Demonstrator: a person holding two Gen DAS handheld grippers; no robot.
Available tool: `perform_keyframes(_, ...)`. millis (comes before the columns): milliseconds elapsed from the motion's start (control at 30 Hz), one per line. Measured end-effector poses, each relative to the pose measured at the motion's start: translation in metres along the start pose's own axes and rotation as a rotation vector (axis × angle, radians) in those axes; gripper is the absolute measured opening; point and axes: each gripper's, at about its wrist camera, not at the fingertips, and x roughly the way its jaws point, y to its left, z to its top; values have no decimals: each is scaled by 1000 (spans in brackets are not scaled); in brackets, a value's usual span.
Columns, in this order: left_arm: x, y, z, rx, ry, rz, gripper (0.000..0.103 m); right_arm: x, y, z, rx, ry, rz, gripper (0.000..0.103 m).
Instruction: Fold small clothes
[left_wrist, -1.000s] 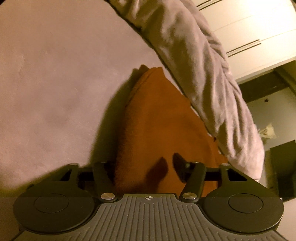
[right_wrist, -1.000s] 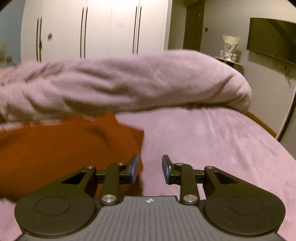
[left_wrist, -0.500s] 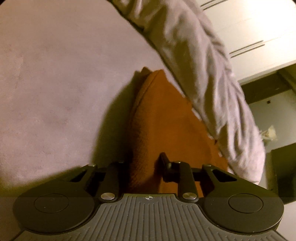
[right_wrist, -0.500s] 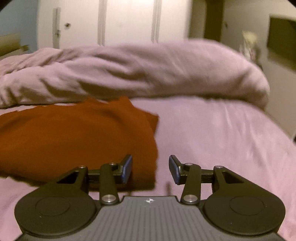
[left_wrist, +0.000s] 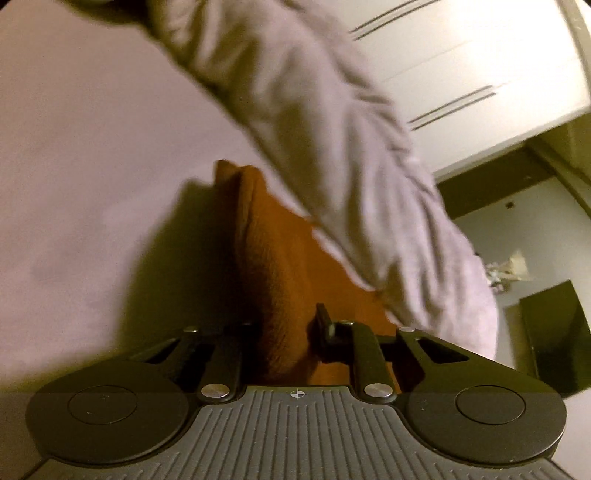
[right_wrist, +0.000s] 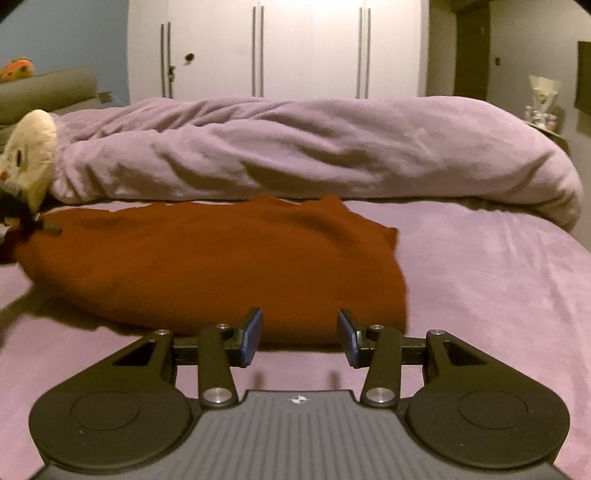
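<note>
L tool (left_wrist: 286, 334) now clamps orange cloth (left_wrist: 280, 266)

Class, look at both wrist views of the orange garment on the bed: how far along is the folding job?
Done: little. The orange garment lies bunched on the bed sheet, beside the rolled duvet, with no neat fold visible.
In hand: the left gripper has just been closing and now pinches the garment's edge. The right gripper is open at the garment's near edge, holding nothing.
Left: the right gripper's grasp, then the folding.
</note>
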Motion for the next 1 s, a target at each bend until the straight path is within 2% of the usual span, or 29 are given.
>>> perform_keyframes(33,0,-11,-1,25,-2,-6,20,2,3,2,3,3,16,43)
perform_keyframes(133,2,-39,-9,95,-1,-27,20,12,20,10,2,-12,92,21)
perform_keyframes(167,4,-46,-13,111,5,-31,20,17,27,12,-5,-13,104,19)
perform_keyframes(267,8,-71,-23,172,26,-41,20,31,39,15,23,-9,173,19)
perform_keyframes(367,18,-97,-39,267,45,-43,20,37,38,11,61,13,165,19)
perform_keyframes(500,52,-124,-74,389,101,-40,20,37,15,3,134,33,140,19)
perform_keyframes(600,82,-137,-106,502,152,0,21,35,0,0,159,43,123,19)
perform_keyframes(667,102,-140,-125,568,204,32,25,34,-8,-1,160,44,115,19)
perform_keyframes(733,111,-145,-136,605,227,45,39,32,-15,-3,164,43,109,19)
perform_keyframes(767,107,-149,-140,633,215,32,51,32,-19,-3,168,46,106,19)
perform_keyframes(800,99,-152,-142,662,206,11,56,32,-22,-4,173,51,105,19)
perform_keyframes(933,55,-141,-136,623,155,-41,58,28,-31,-8,184,61,110,20)
perform_keyframes(1000,35,-128,-129,600,111,-12,58,27,-34,-9,185,63,108,20)
